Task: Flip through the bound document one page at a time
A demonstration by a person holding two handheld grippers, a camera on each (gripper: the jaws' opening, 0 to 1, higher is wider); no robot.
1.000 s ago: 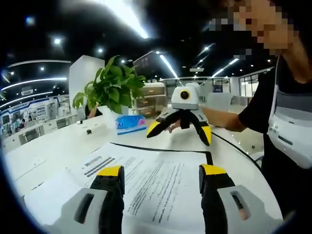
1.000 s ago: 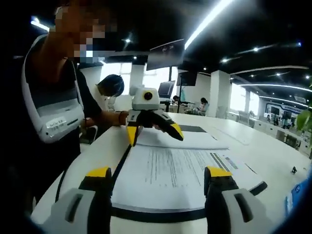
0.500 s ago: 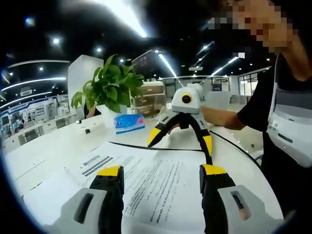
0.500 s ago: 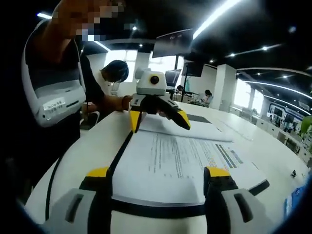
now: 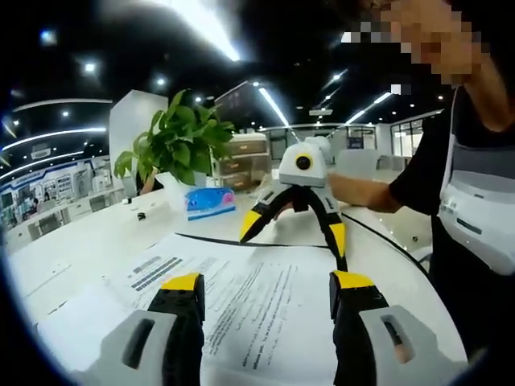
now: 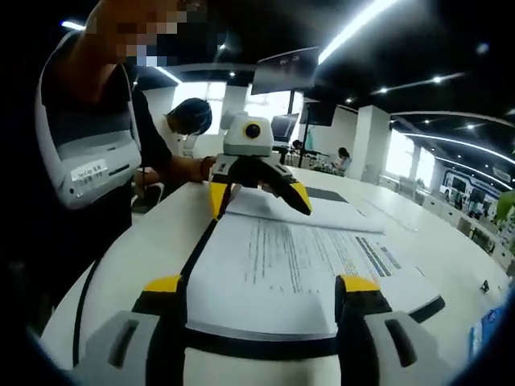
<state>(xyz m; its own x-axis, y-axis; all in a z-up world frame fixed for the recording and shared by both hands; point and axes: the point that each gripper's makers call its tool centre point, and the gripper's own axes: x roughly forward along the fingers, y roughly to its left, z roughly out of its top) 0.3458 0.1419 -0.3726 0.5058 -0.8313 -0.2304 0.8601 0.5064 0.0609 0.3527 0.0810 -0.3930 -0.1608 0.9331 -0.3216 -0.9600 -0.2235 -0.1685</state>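
Document (image 5: 241, 297) flat on the white table (image 5: 72, 241), open to a printed page, black cover edge showing along the far side. In the right gripper view, same document (image 6: 290, 273) spread between the two grippers, a second sheet or stack just beyond it toward the left gripper, black binding down the side nearest the person (image 6: 80, 161).

Left gripper (image 5: 261, 285) low over the near edge of the page, jaws spread wide, nothing between them. Seen from across in the right gripper view (image 6: 256, 197): jaws splayed, tips just above or on the paper; contact hard to tell. Right gripper (image 6: 253, 289) likewise wide open and empty, hovering at the opposite edge; in the left gripper view (image 5: 291, 229) its yellow tips poised over the far edge, one tip close to the black cover.

Progress, judged from this: no page lifted, curled or pinched at present. Number of pages already turned not readable; the extra sheets on the far side may be turned leaves, not certain. Remaining: pinch a single sheet at its free edge, carry it over the binding, repeat for the rest. Likely early or between turns.

Plant (image 5: 177, 145) and blue pack (image 5: 211, 203) well beyond the paper.
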